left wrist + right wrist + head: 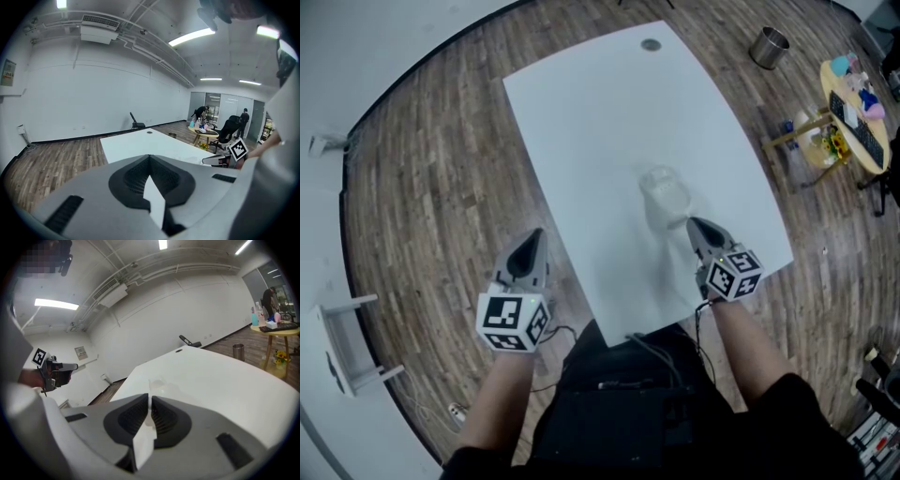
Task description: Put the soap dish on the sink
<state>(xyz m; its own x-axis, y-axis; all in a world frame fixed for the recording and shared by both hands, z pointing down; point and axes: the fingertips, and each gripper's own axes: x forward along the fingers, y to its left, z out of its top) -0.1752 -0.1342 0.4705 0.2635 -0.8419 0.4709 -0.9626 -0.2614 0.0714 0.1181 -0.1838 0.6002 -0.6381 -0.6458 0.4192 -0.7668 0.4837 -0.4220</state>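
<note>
Now, soap dish (661, 187) (159, 383): clear, at the middle of the desk (600, 122), toward its near edge.
Right gripper (694, 225) (150, 397): over the desk, jaws narrow, pinching the soap dish's near rim.
Left gripper (532, 239) (150, 157): beyond the desk's left edge, over the wood floor (422, 187), jaws together, empty.

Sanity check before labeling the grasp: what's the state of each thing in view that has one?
soap dish: clear, resting on the white table, at the right gripper's tips.
left gripper: jaws together, empty, over the floor beside the table.
right gripper: jaws nearly together with a thin slit; can't tell if it grips the dish's edge.
metal bin: upright on the floor, top open.
</note>
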